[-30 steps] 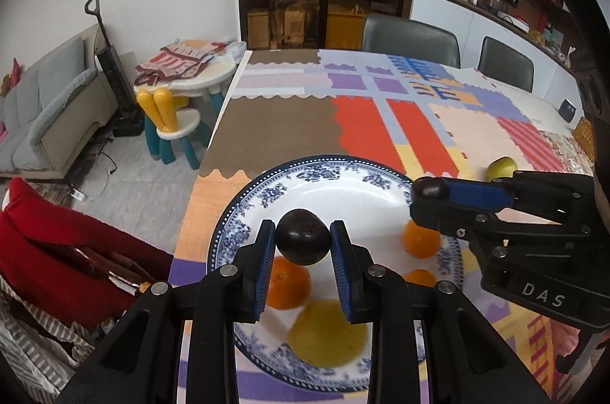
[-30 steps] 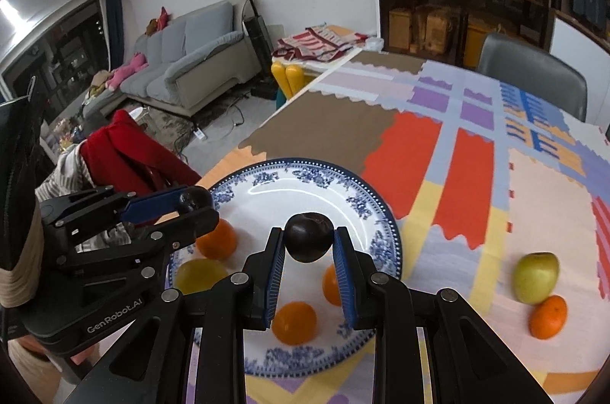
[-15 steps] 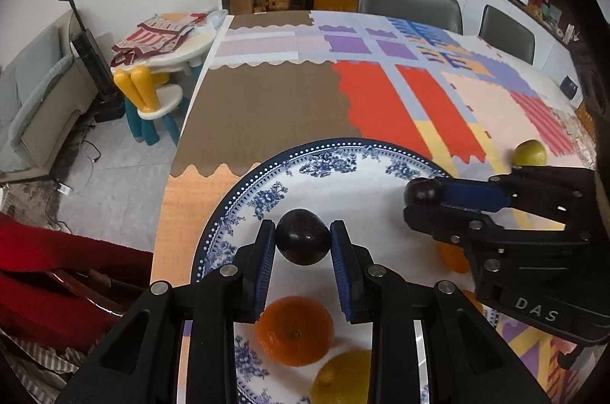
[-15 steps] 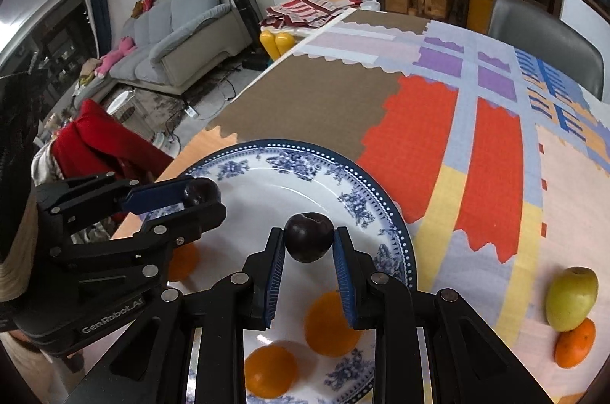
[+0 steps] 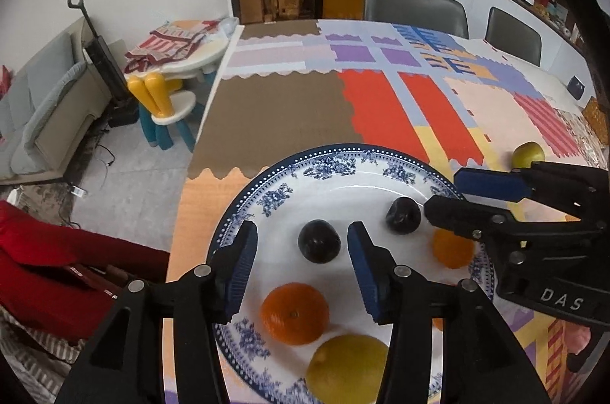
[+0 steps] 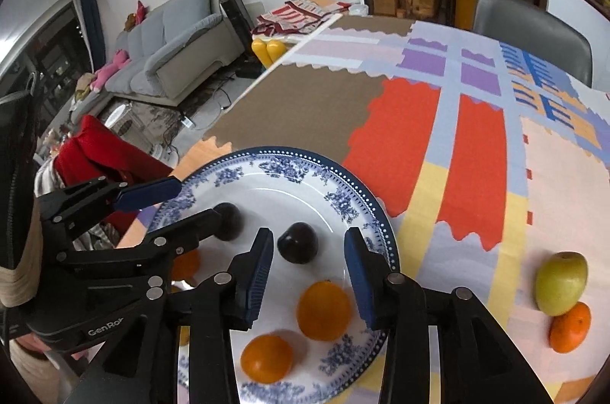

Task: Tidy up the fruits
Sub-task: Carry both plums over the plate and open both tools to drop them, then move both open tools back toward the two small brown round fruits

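Note:
A blue-and-white plate (image 5: 331, 171) (image 6: 289, 175) sits on the patchwork tablecloth. Two dark plums lie on it. My left gripper (image 5: 301, 244) is open around one plum (image 5: 318, 246), its jaws clear of it. My right gripper (image 6: 308, 246) is open around the other plum (image 6: 297, 243) (image 5: 403, 214). The plate also holds oranges (image 5: 294, 313) (image 6: 323, 309) (image 6: 267, 358) and a yellow lemon (image 5: 347, 367). A green apple (image 6: 561, 282) (image 5: 528, 155) and an orange (image 6: 570, 327) lie on the cloth to the right of the plate.
The table's left edge (image 5: 213, 91) drops to the floor, where a child's table and yellow-and-teal chair (image 5: 164, 99) stand. A red garment (image 5: 65, 274) lies by the near left corner. Grey chairs (image 5: 415, 9) stand at the far side.
Both grippers were shut on a plum each, held above the plate. Now both have opened and the two plums rest on the plate between the jaws.

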The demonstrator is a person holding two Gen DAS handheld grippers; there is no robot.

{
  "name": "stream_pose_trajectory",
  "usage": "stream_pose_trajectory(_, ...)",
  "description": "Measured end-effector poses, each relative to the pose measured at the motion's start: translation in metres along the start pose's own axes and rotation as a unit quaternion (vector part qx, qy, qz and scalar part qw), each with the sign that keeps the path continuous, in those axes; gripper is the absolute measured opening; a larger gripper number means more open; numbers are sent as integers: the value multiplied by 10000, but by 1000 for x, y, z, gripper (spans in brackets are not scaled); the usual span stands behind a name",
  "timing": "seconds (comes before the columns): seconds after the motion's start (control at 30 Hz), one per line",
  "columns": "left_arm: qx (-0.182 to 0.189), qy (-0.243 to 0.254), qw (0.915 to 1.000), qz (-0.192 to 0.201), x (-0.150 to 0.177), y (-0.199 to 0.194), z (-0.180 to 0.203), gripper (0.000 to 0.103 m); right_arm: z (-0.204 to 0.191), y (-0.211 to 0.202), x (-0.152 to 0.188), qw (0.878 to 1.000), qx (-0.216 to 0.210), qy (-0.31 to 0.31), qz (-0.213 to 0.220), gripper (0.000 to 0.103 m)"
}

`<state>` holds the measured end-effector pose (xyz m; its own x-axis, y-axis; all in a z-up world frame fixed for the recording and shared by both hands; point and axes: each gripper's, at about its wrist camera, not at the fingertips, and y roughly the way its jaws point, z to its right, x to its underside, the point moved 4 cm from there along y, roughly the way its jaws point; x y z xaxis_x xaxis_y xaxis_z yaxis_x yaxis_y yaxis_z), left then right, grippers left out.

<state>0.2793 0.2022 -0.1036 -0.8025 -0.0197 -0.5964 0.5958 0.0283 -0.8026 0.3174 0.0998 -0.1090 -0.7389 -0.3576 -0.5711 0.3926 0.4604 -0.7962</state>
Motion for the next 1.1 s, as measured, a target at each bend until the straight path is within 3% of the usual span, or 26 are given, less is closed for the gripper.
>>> stream_pose_trajectory(0.1,-32,-62,10000,60,2,-13,2,54,-2,-15,1,9999,27,-58,106,40)
stream_pose_trajectory(0.37,-136,-99,9994,309,4,-50,16,57,-3,-55,9,9991,104,-99,394,45)
stream_pose_trajectory(0.53,-255,-18,9975,653,4,-78,30,62,-1,-81,18,9981,158,-112,579,45)
stream_pose_trajectory(0.63,-299,34,9958,869,5,-95,39,67,1,-97,24,9975,178,-78,678,51)
stream_pose_trajectory(1.1,-101,358,9905,1324,18,-143,104,81,28,-169,61,9913,619,-42,1160,59)
